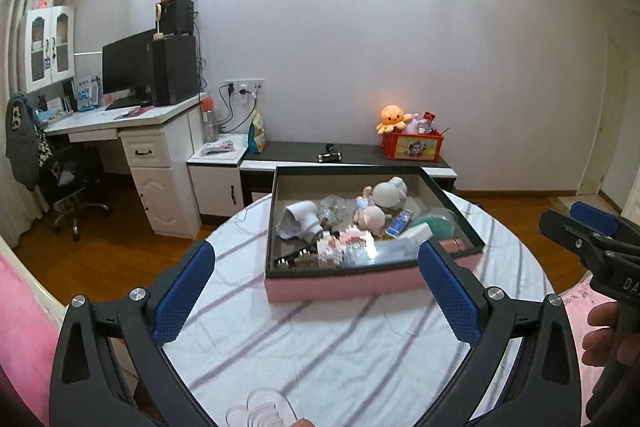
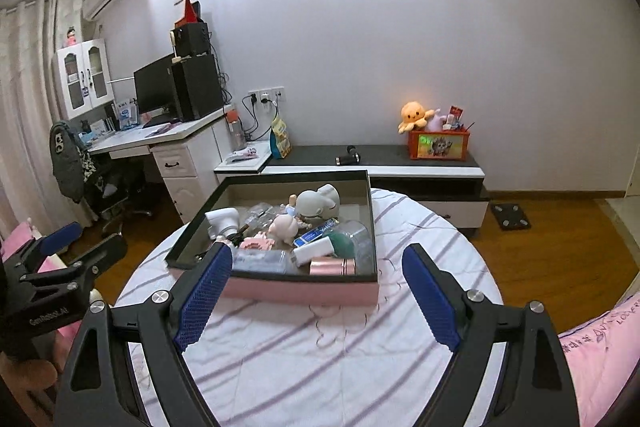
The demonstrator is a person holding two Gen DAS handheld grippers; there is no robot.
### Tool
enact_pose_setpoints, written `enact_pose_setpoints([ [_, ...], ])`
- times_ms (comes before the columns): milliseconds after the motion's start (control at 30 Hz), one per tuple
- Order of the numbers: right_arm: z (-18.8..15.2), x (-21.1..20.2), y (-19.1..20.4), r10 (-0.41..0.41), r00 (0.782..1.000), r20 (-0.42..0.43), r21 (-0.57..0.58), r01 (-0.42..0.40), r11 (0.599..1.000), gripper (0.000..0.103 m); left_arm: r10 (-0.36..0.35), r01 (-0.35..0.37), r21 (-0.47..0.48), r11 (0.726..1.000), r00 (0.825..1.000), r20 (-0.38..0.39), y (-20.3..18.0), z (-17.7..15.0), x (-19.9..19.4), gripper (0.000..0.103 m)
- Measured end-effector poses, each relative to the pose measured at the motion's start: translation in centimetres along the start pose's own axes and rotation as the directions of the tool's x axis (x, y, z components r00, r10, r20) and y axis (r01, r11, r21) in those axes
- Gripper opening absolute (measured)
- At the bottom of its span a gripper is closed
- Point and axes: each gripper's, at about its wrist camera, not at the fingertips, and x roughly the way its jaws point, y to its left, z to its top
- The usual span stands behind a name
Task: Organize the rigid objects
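Now both my claws, left claw (image 1: 316,291) and right claw (image 2: 318,297), hang apart and empty before the pink box (image 1: 352,285), everything gathered inside it.

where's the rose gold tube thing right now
In the right wrist view, the rose gold tube lies on its side in the pink box, against the near wall toward its right corner, just in front of a white bottle.

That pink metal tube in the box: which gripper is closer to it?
Right, though only slightly. The tube lies at the box's near edge, just beyond the right gripper. For the left gripper it sits off toward its right finger.
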Motion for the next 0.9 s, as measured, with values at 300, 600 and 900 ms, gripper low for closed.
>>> enact_pose_setpoints([
  [300,-3.3,-3.4,1.7,-0.006,1.000,0.002,-0.009,0.006,1.000,0.089,0.033,-0.033,-0.024,0.999,0.999,-0.006,0.1,-2.8,-3.4,0.103],
  [600,-5.7,-6.0,3.0,-0.040,0.999,-0.011,-0.008,0.040,0.999,0.089,0.062,-0.062,-0.024,0.998,0.998,0.000,0.5,-4.6,-6.5,0.103],
  [900,-6.4,-7.9,4.7,-0.045,0.999,0.013,-0.035,0.045,0.998,0.089,0.061,-0.061,-0.034,0.998,0.998,0.013,0.0,-5.8,-8.8,0.103],
])
